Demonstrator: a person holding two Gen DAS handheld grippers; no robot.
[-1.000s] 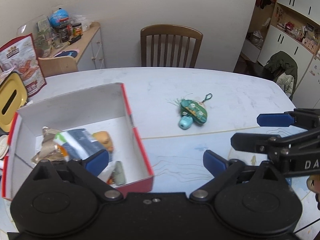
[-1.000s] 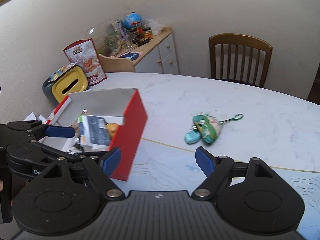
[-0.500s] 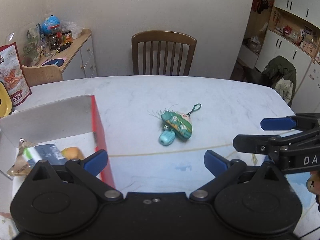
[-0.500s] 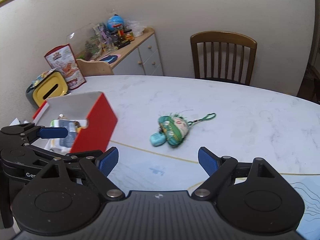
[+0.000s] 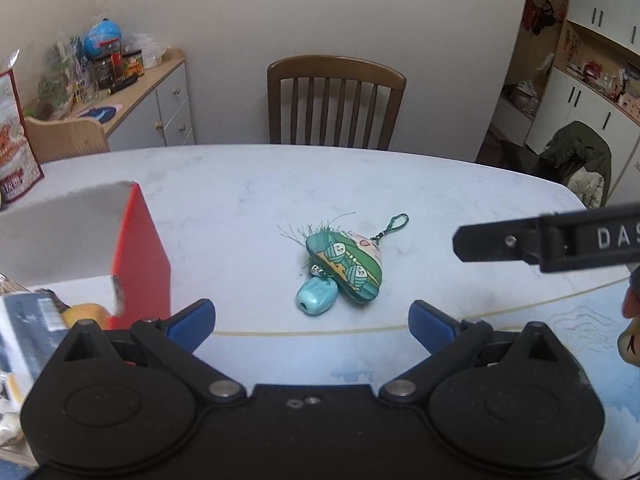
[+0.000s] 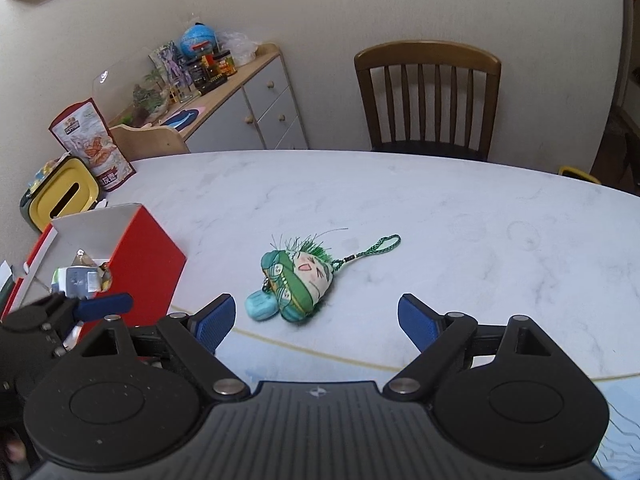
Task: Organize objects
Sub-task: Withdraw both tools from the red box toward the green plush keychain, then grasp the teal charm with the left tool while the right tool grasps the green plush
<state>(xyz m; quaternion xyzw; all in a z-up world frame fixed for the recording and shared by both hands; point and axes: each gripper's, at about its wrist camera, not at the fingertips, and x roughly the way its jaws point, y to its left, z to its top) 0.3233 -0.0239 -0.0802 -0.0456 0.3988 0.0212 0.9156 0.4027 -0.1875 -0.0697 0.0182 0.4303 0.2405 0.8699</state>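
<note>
plush charm (image 6: 298, 280) on table (image 6: 440, 208), box (image 6: 148, 256) left

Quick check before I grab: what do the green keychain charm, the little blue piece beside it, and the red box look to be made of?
Green charm: soft printed fabric, stuffed-looking, with thread fringe and a braided cord loop. Blue piece: smooth and glossy, likely plastic. Red box: thin matte cardboard, white inside, judging by its flat folded walls.

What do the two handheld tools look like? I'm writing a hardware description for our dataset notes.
Both tools match: the left tool and right tool have matte black bodies with two round discs, silver pivot screws, angular black linkage arms and blue pads. The right one's side bears white letters "DAS".
</note>
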